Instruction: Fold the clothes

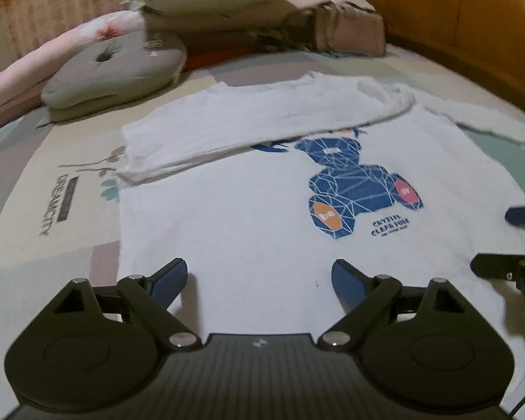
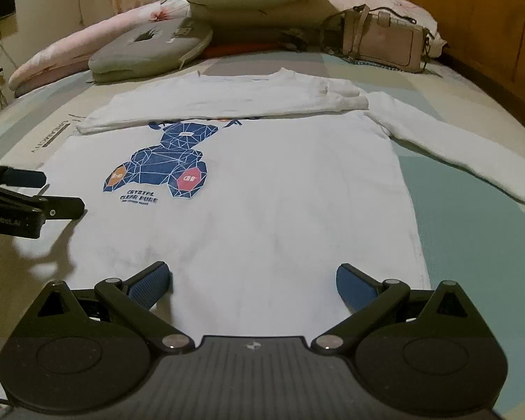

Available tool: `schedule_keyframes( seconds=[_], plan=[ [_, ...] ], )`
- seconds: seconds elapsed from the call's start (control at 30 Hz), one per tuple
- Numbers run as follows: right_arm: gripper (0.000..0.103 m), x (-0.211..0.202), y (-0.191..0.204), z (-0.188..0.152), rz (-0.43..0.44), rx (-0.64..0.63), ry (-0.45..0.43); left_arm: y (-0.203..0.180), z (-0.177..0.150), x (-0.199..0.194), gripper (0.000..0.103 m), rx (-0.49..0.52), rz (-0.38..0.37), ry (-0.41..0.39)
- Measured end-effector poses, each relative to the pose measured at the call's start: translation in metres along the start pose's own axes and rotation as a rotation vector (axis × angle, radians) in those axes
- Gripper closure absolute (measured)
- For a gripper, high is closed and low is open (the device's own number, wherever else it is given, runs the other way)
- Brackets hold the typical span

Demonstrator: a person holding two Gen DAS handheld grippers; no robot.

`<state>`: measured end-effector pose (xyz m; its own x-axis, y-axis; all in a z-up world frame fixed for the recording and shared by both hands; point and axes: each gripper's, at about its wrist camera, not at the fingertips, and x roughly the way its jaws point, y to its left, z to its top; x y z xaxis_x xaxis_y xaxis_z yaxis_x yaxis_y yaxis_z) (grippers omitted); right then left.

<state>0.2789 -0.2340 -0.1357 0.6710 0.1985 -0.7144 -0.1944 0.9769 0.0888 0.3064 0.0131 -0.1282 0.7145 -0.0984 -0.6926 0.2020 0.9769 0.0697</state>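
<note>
At the bottom of each wrist view, the left gripper (image 1: 259, 280) and right gripper (image 2: 253, 283) stand spread wide, pinching nothing; the white shirt (image 2: 262, 192) lies flat mid-frame on the bed (image 2: 472, 227), one sleeve (image 2: 210, 105) folded across its chest; pillows (image 2: 150, 49) fill the upper left.

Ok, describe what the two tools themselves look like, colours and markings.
Both match. The left tool has a black body with two round black discs, angular black linkage arms with silver pivot pins, blue textured finger pads and a small white logo. The right tool is identical. Seen side-on in the right wrist view, the left tool carries white lettering, partly cut off.
</note>
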Motion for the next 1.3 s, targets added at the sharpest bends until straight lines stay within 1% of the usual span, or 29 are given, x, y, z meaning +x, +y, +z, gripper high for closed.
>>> schedule_keyframes(
  seconds=[0.03, 0.1, 0.17, 0.23, 0.33, 0.4, 0.5, 0.6, 0.7, 0.73, 0.77, 0.83, 0.93, 1.0, 1.03, 1.07, 1.1, 1.13, 1.2, 1.3],
  plan=[
    [0.0, 0.0, -0.002, 0.003, 0.011, 0.009, 0.011, -0.001, -0.001, -0.003, 0.013, -0.003, 0.014, -0.01],
    [0.0, -0.002, -0.012, 0.013, 0.061, 0.065, 0.035, -0.002, -0.003, -0.007, 0.013, 0.001, 0.032, -0.029],
    [0.0, -0.003, -0.028, 0.028, 0.141, 0.139, 0.031, -0.006, -0.005, -0.011, 0.013, 0.023, 0.026, -0.049],
    [0.0, -0.004, -0.045, 0.049, 0.221, 0.201, 0.002, -0.008, -0.004, -0.014, 0.013, 0.045, 0.021, -0.066],
    [0.0, 0.005, -0.074, 0.087, 0.294, 0.287, -0.064, -0.011, -0.001, -0.016, 0.013, 0.044, 0.014, -0.091],
    [0.0, 0.019, -0.093, 0.111, 0.296, 0.354, -0.105, -0.011, 0.001, -0.017, 0.013, 0.028, -0.004, -0.107],
    [0.0, 0.05, -0.121, 0.137, 0.369, 0.479, -0.111, -0.012, 0.002, -0.018, 0.013, 0.014, -0.024, -0.119],
    [0.001, 0.078, -0.139, 0.146, 0.407, 0.584, -0.096, -0.013, 0.002, -0.018, 0.013, 0.018, -0.019, -0.12],
    [0.007, 0.104, -0.151, 0.141, 0.4, 0.69, -0.065, -0.012, 0.001, -0.017, 0.013, 0.011, -0.02, -0.116],
    [0.009, 0.111, -0.153, 0.137, 0.395, 0.707, -0.056, -0.011, 0.0, -0.016, 0.013, 0.007, -0.021, -0.115],
    [0.013, 0.116, -0.153, 0.134, 0.387, 0.716, -0.054, -0.011, 0.0, -0.015, 0.013, 0.005, -0.02, -0.114],
    [0.014, 0.121, -0.155, 0.129, 0.393, 0.727, -0.1, -0.01, -0.001, -0.014, 0.013, 0.005, -0.015, -0.112],
    [0.021, 0.127, -0.156, 0.125, 0.378, 0.756, -0.162, -0.01, -0.002, -0.011, 0.013, 0.005, -0.006, -0.107],
    [0.032, 0.127, -0.151, 0.123, 0.338, 0.735, -0.18, -0.009, -0.003, -0.011, 0.013, 0.003, 0.004, -0.101],
    [0.041, 0.126, -0.148, 0.123, 0.311, 0.72, -0.178, -0.009, -0.003, -0.011, 0.013, 0.003, 0.004, -0.102],
    [0.055, 0.125, -0.147, 0.124, 0.285, 0.712, -0.175, -0.009, -0.003, -0.011, 0.013, 0.001, 0.002, -0.104],
    [0.07, 0.124, -0.147, 0.124, 0.26, 0.705, -0.173, -0.008, -0.004, -0.012, 0.013, 0.0, -0.003, -0.107],
    [0.078, 0.12, -0.148, 0.124, 0.241, 0.703, -0.18, -0.008, -0.004, -0.012, 0.013, 0.0, -0.006, -0.11],
    [0.08, 0.113, -0.149, 0.126, 0.228, 0.682, -0.203, -0.009, -0.005, -0.013, 0.013, 0.004, -0.006, -0.115],
    [0.081, 0.103, -0.143, 0.127, 0.185, 0.647, -0.192, -0.009, -0.006, -0.013, 0.013, 0.009, -0.001, -0.116]
  ],
)
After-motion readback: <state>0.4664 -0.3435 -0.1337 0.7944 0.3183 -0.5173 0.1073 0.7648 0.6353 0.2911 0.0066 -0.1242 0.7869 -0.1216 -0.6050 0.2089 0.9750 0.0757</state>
